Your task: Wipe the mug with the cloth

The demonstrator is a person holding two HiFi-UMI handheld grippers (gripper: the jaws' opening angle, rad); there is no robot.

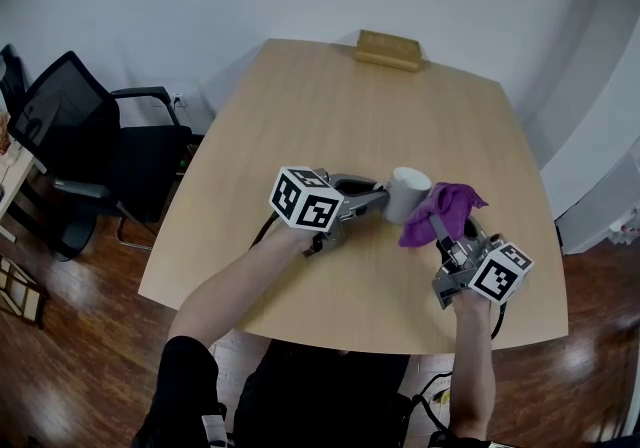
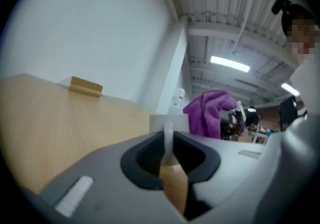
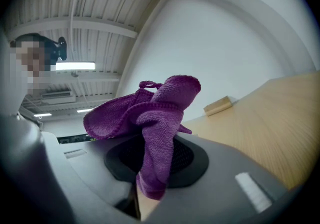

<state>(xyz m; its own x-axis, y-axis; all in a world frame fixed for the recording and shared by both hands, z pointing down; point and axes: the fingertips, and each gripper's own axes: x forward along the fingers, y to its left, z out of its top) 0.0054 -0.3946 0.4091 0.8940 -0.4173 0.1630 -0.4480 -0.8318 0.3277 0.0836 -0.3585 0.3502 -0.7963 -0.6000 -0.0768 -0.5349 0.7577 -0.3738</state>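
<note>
On the table (image 1: 300,106), pinching the mug (image 1: 407,193) by its thin handle (image 2: 168,135) with the left gripper (image 1: 378,198), clamping the cloth (image 1: 443,208) in the right gripper (image 1: 440,228) just beside. Might swivel or tip the mug if pressed hard.

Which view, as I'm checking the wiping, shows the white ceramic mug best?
The head view: the white ceramic mug shows nearly whole, between the left gripper and the purple cloth. The left gripper view shows only its handle and a strip of wall; the right gripper view shows none of it.
</note>
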